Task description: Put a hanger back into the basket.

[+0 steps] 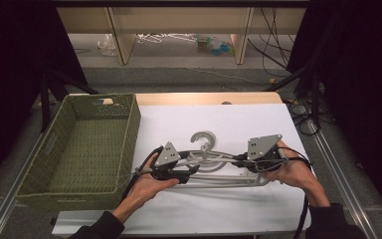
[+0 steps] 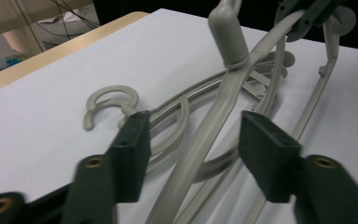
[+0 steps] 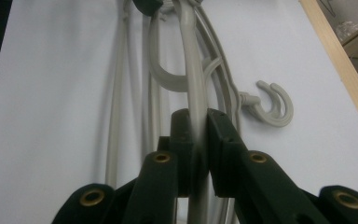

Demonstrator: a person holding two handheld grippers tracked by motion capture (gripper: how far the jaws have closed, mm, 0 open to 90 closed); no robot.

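Basically light, stiff, slick plastic: top hanger (image 1: pixel 214 160) on the stack at table (image 1: pixel 258 119) centre, basket (image 1: pixel 84 144) at 9 o'clock. Right gripper (image 3: pixel 196 122) pinches one arm; left gripper (image 2: pixel 193 135) spread around the other, untouched. Grab both arms.

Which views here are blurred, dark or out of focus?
High view: dim and grainy, black at both sides. Left gripper view: the fingers smear at the bottom, the hanger stays fairly sharp. Right gripper view: soft on the near fingers, white table evenly lit.
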